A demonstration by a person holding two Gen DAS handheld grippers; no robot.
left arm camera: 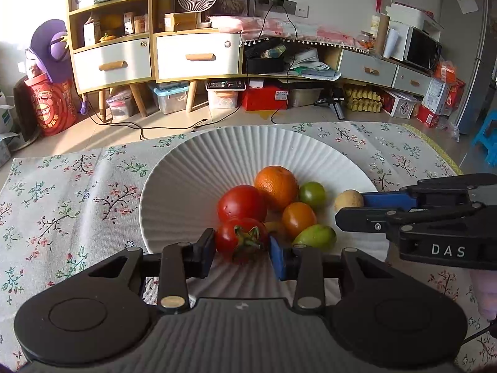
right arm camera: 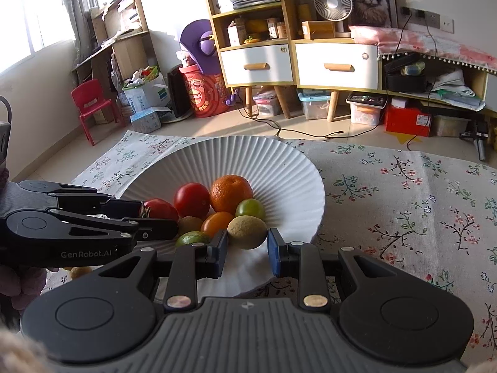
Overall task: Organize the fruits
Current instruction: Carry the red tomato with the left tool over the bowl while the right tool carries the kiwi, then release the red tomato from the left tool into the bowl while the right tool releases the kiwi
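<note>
A white ribbed plate [left arm camera: 198, 180] [right arm camera: 279, 168] on the floral cloth holds several fruits: two red tomatoes, an orange [left arm camera: 276, 186] [right arm camera: 231, 192], a small orange fruit [left arm camera: 298, 219], green ones and a tan round fruit [left arm camera: 348, 200] [right arm camera: 247, 231]. My left gripper [left arm camera: 242, 250] is shut on the stemmed red tomato [left arm camera: 240, 239] [right arm camera: 160, 209] at the plate's near side. My right gripper [right arm camera: 247, 248] has its blue pads on either side of the tan fruit, with small gaps showing. Each gripper shows in the other's view: the right [left arm camera: 354, 214], the left [right arm camera: 161, 227].
A floral tablecloth [left arm camera: 68, 192] [right arm camera: 403, 205] covers the table. A small tan fruit [right arm camera: 80, 272] lies on the cloth left of the plate. Beyond the table edge are the floor, cabinets with drawers [left arm camera: 198, 57] and storage boxes.
</note>
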